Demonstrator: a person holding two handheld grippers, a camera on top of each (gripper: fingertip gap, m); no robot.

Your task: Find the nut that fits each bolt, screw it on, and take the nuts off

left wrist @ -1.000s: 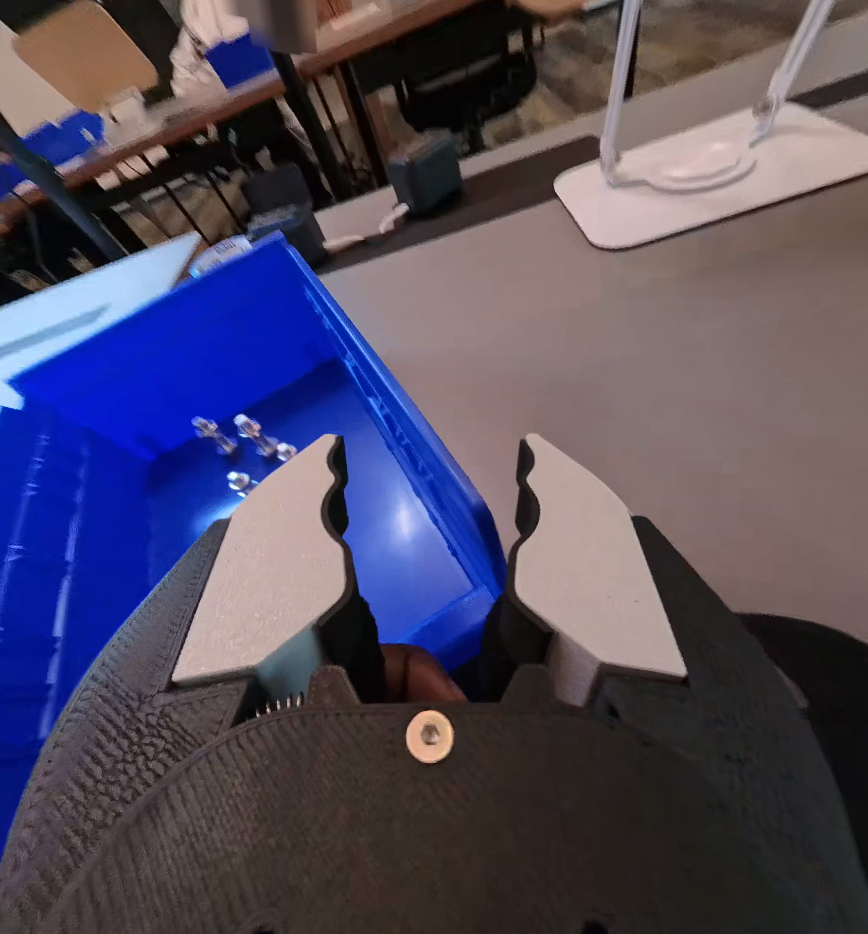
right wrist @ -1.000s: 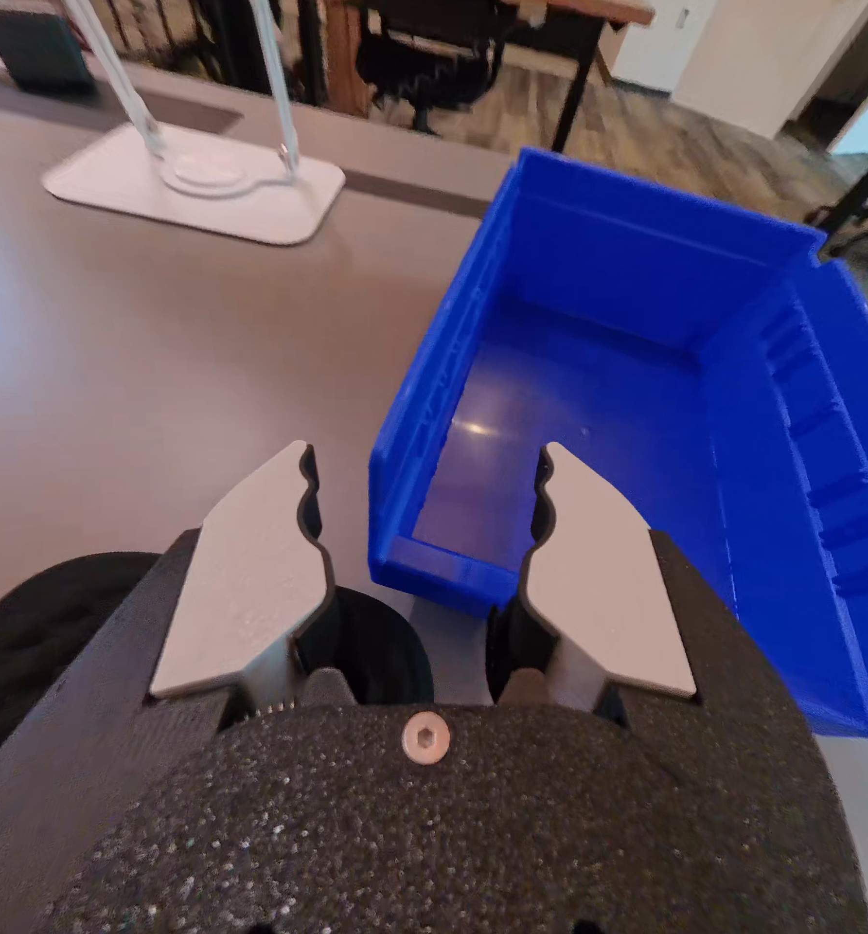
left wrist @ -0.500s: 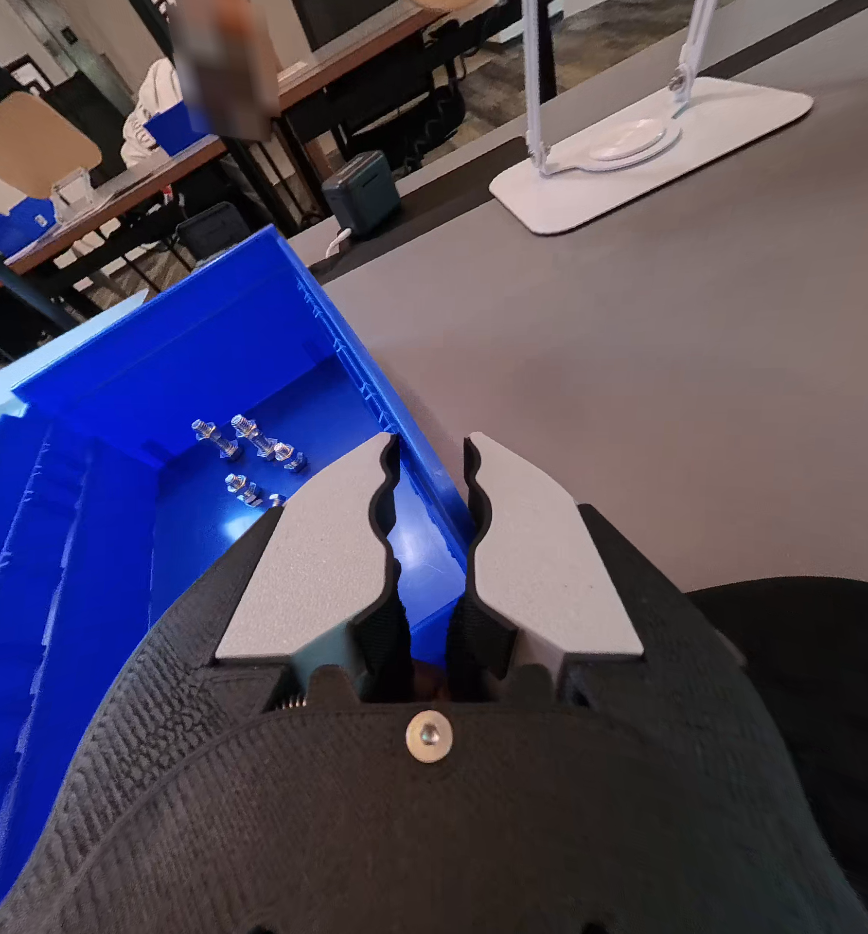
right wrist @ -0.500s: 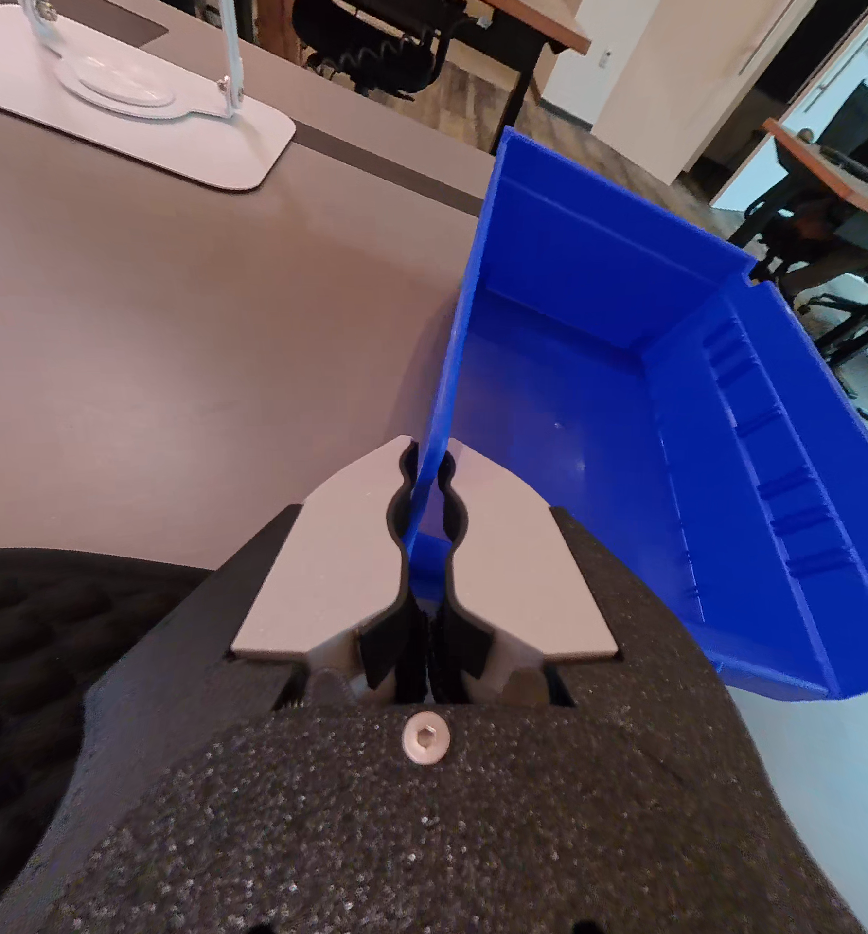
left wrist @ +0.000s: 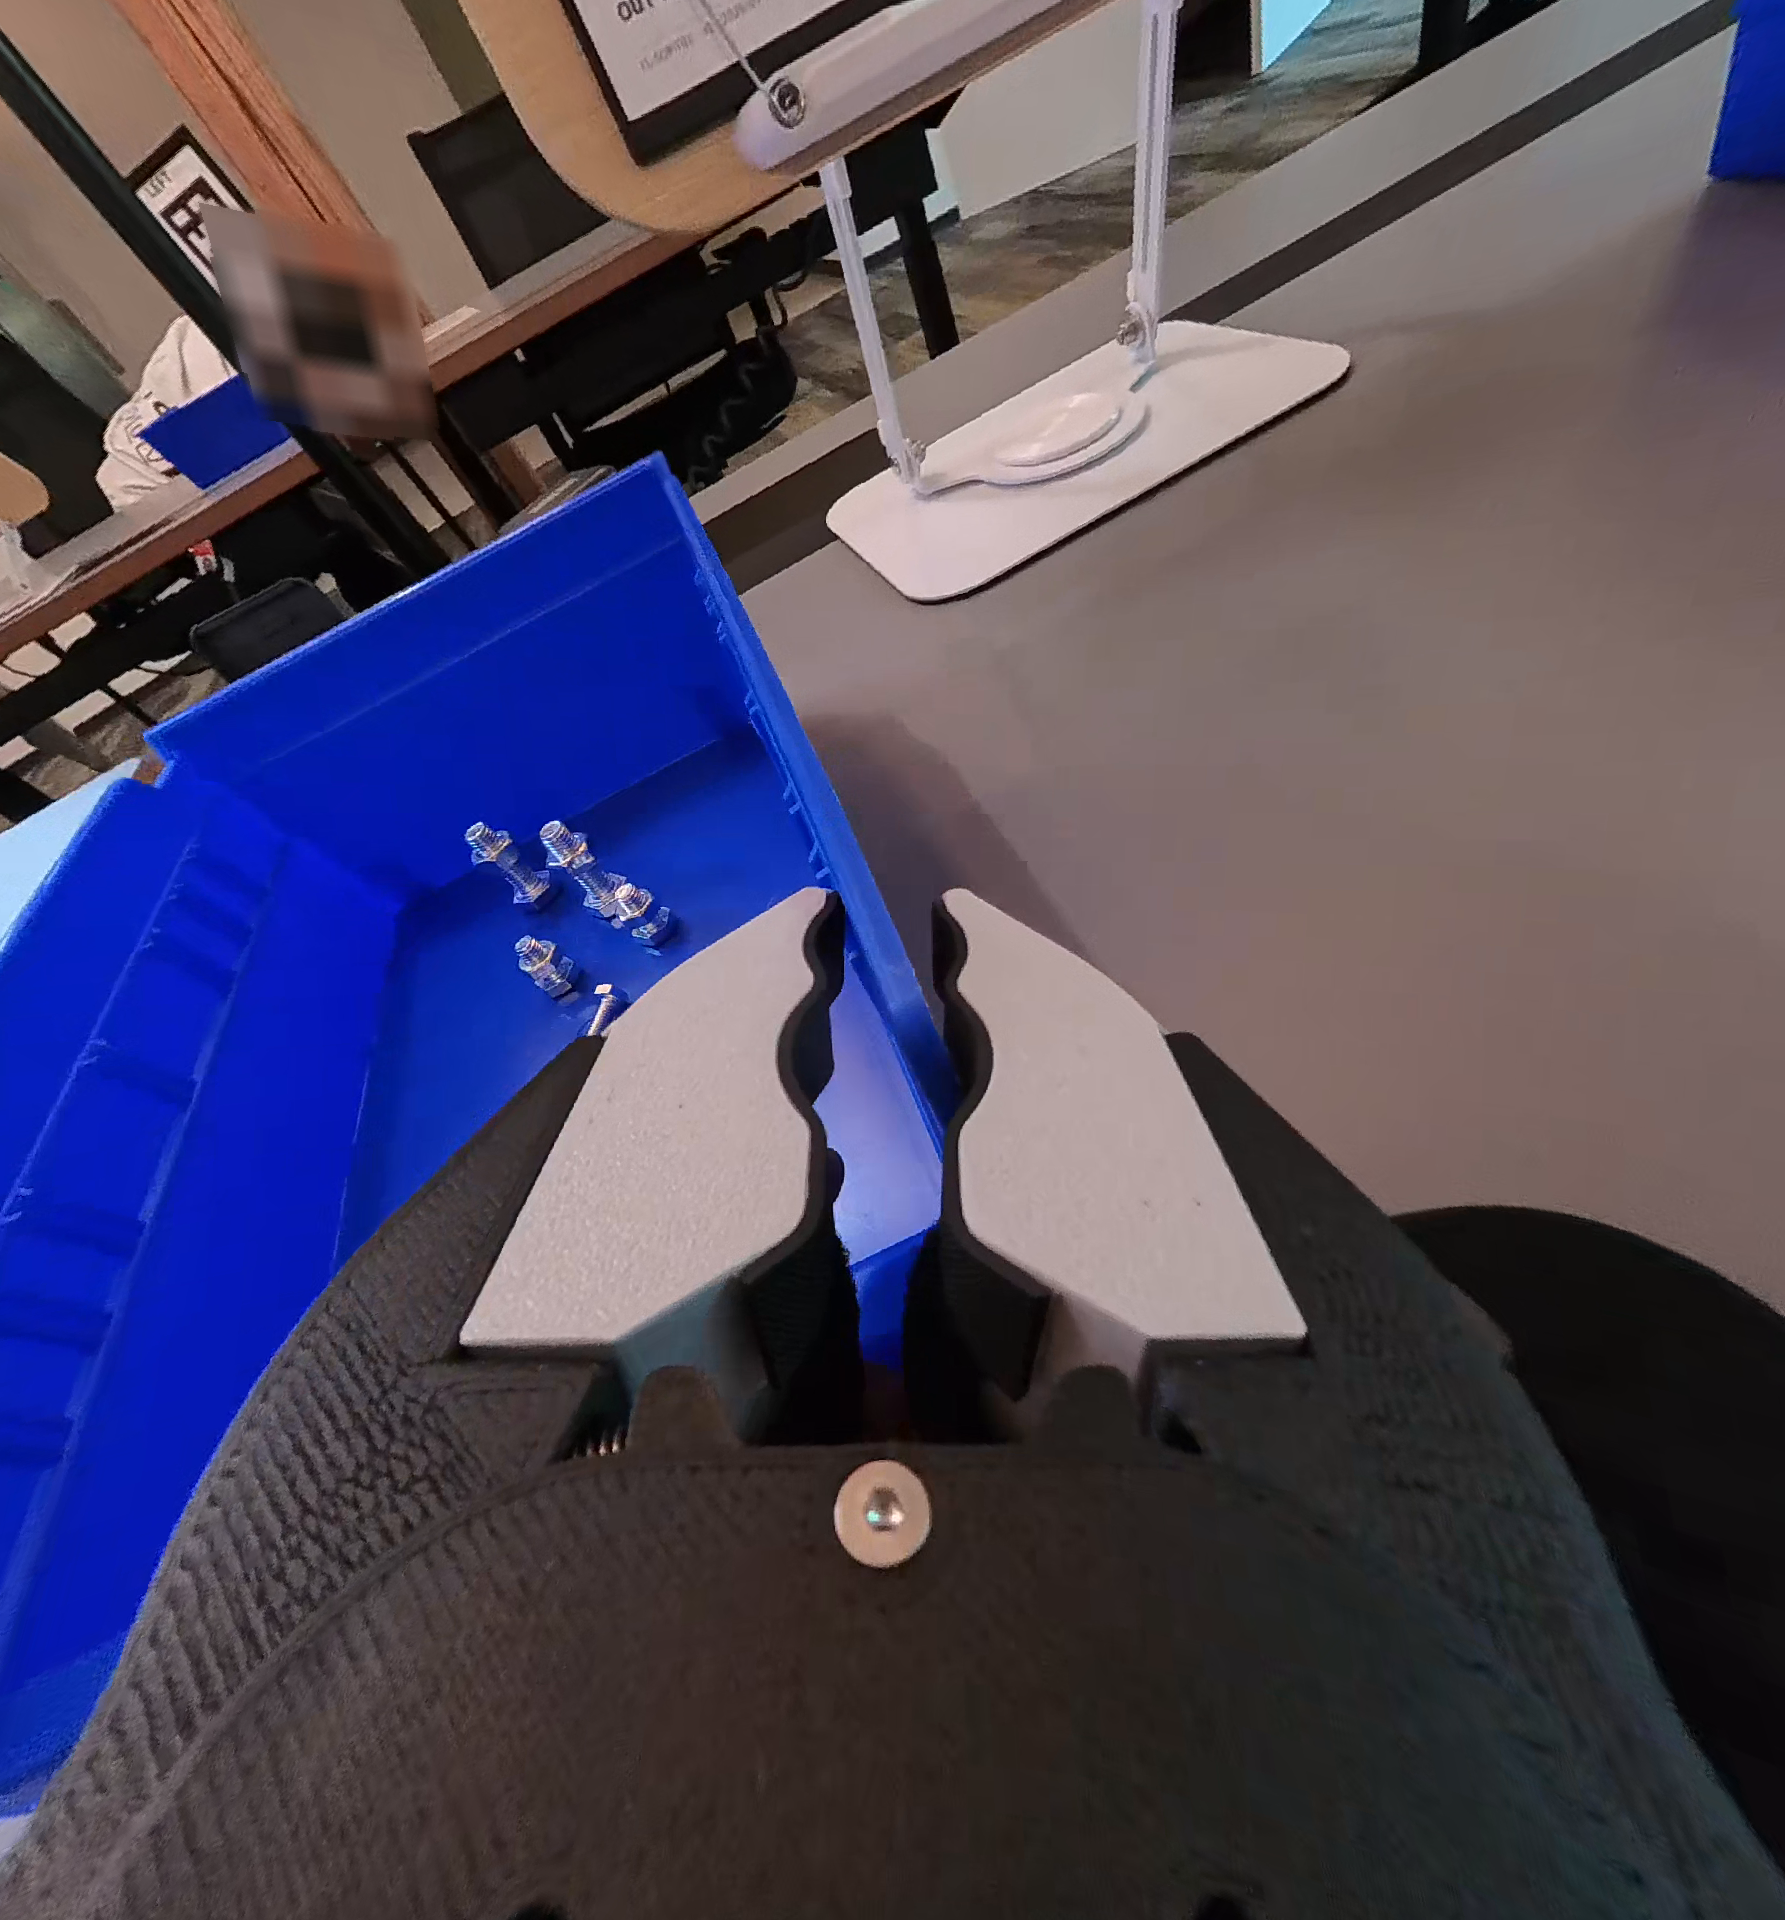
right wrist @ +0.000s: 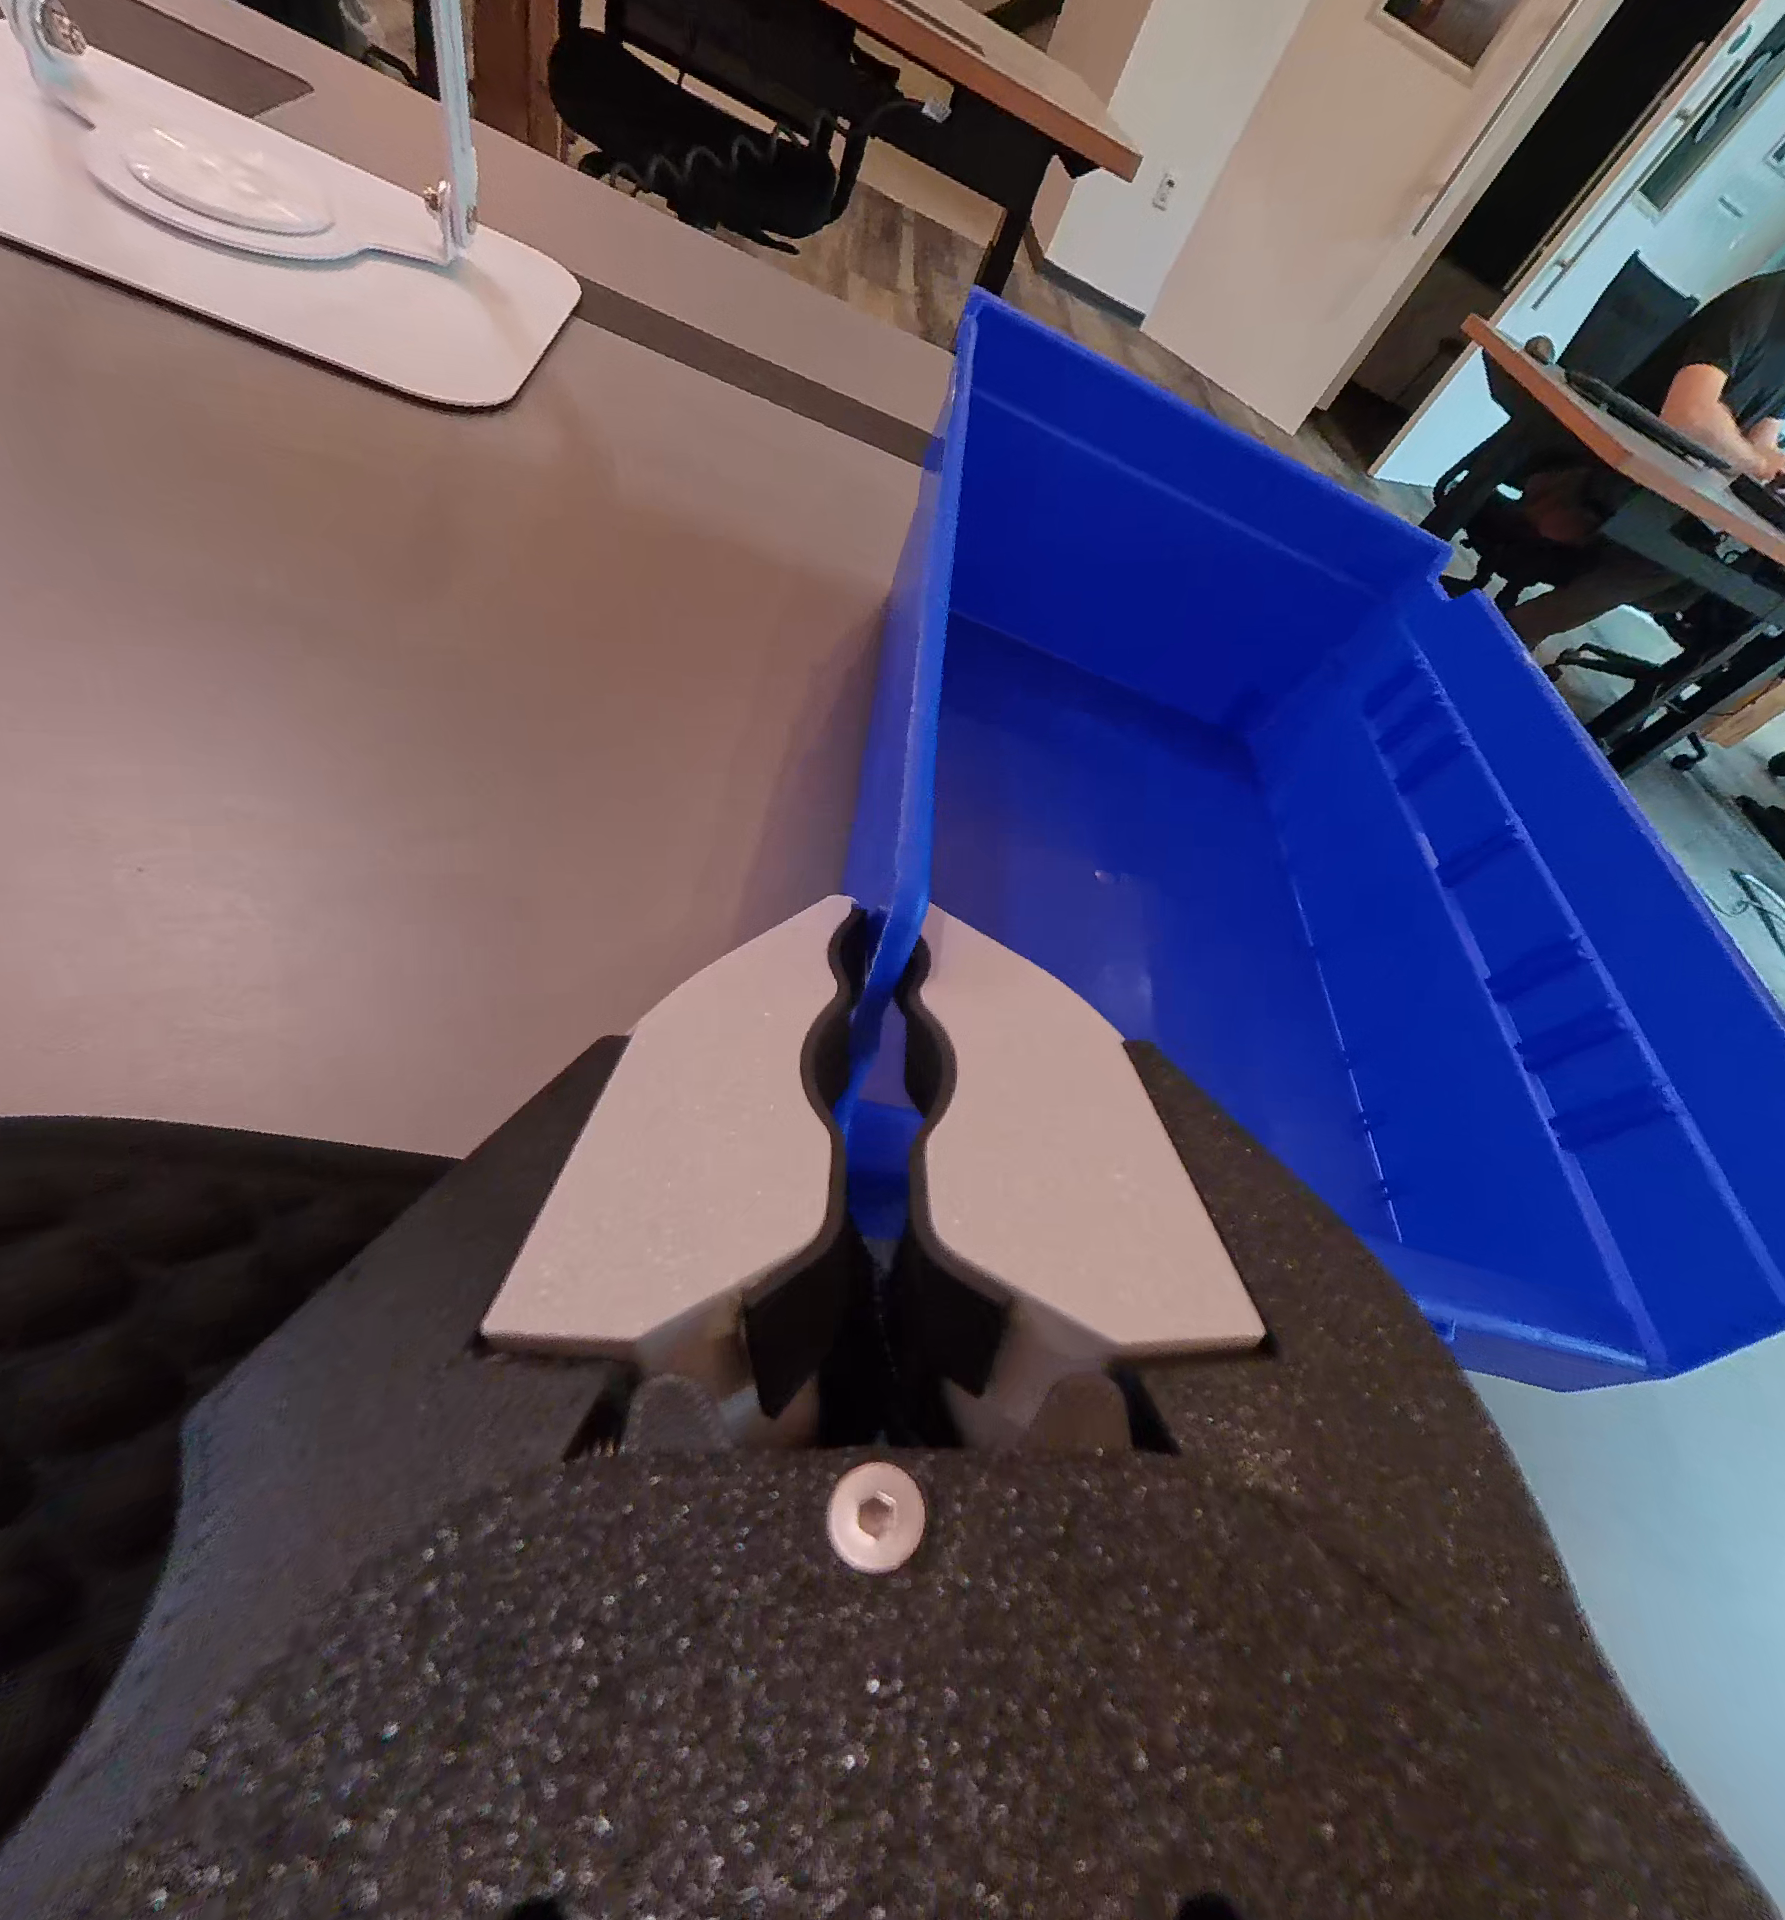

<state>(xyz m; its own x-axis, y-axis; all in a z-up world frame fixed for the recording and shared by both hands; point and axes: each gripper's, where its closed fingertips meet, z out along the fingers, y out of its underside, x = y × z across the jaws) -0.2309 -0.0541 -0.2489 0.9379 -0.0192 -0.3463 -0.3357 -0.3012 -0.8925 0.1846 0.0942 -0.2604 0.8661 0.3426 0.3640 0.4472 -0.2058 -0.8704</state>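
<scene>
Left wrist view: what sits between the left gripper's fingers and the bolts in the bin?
Only bare blue bin floor. The left gripper straddles the bin's side wall; the bolts lie farther in, toward the back corner.

Two blue bins (left wrist: 514, 675) (right wrist: 1179, 520), five bolts (left wrist: 498, 868) (left wrist: 576, 868) (left wrist: 642, 914) (left wrist: 543, 966) (left wrist: 602, 1010), one lamp (left wrist: 1096, 457).

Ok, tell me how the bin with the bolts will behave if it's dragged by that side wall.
The blue bin looks like thin plastic, so its wall may flex. It probably slides easily on the smooth table. The loose bolts may roll.
</scene>
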